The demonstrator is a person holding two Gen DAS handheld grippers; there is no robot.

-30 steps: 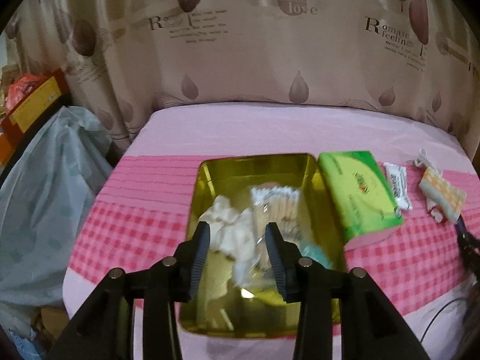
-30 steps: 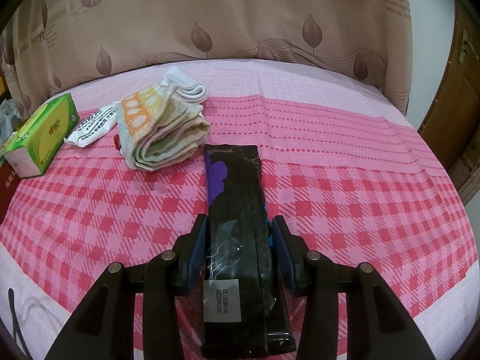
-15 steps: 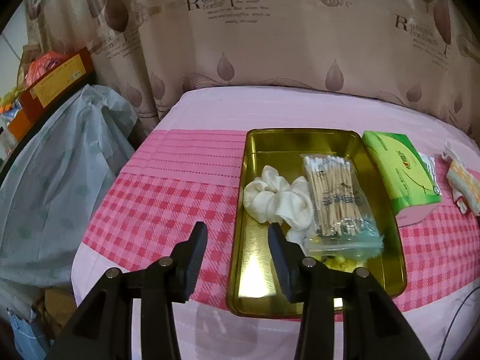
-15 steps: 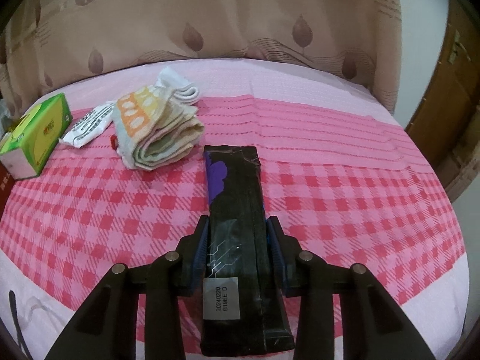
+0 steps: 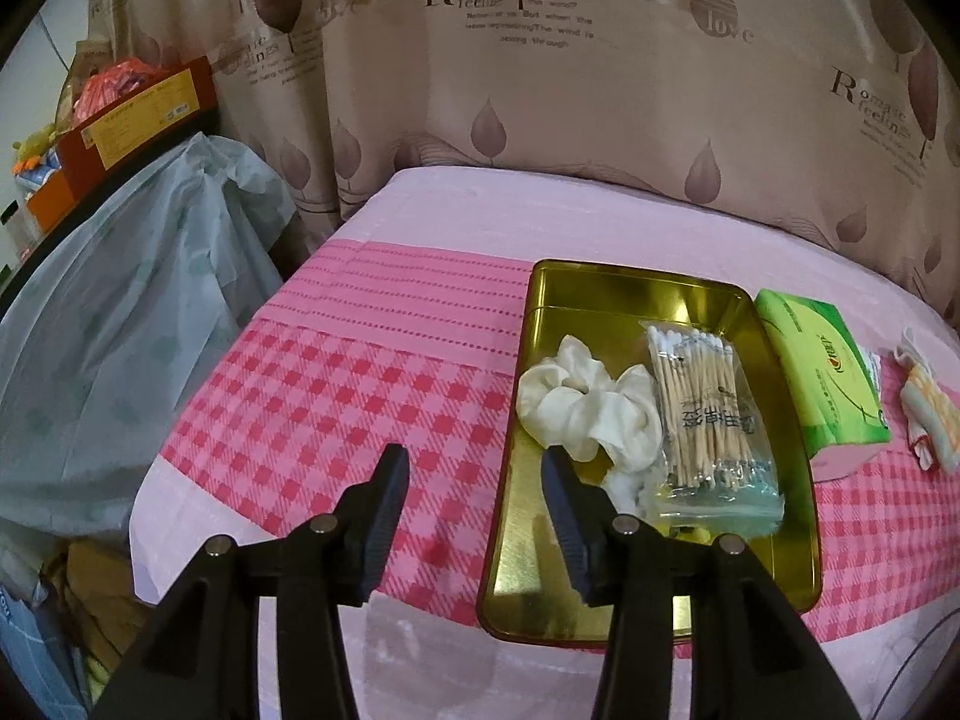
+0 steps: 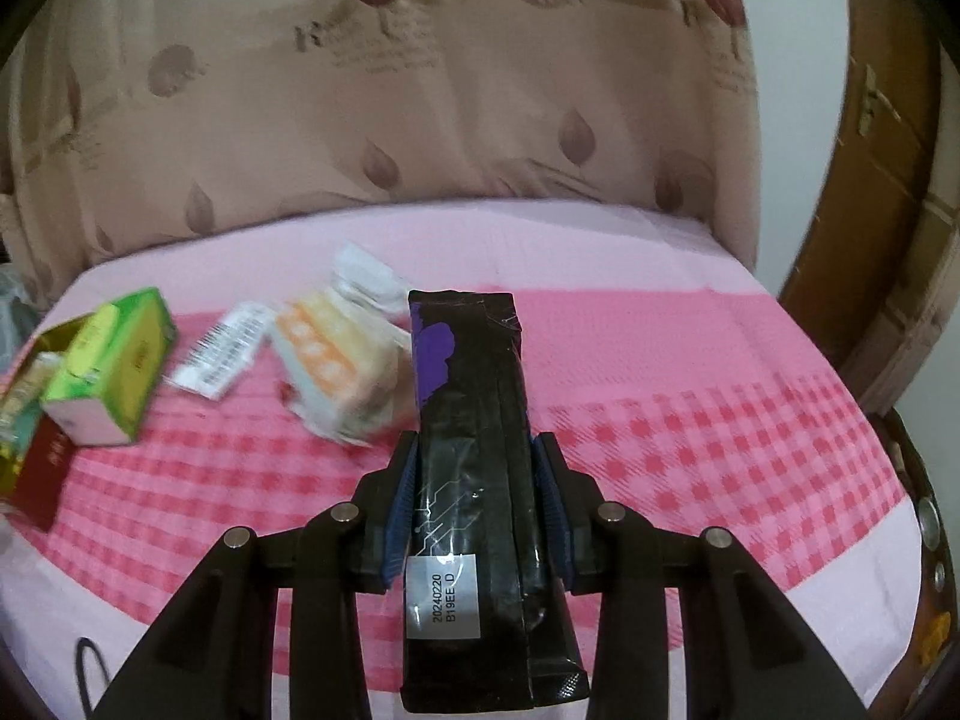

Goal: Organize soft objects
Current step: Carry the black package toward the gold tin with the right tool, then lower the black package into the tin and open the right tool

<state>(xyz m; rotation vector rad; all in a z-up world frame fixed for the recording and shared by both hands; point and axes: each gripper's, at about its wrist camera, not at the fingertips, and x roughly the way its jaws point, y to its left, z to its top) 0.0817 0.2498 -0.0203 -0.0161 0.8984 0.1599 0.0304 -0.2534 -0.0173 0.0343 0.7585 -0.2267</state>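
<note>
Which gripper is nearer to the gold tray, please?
Left. The left gripper hovers open over the gold tray's near left edge; the right gripper holds the black packet away past the tissue pack.

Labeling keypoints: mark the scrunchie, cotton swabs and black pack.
scrunchie (image 5: 585,414), left wrist view, middle of its cream folds
cotton swabs (image 5: 708,414), left wrist view, centre of the bag
black pack (image 6: 474,420), right wrist view, top face ahead of the pads

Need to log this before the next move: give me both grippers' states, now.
Left gripper: jaws opening, nothing between them, above the tablecloth beside the gold tray.
Right gripper: shut on the black packet.
</note>
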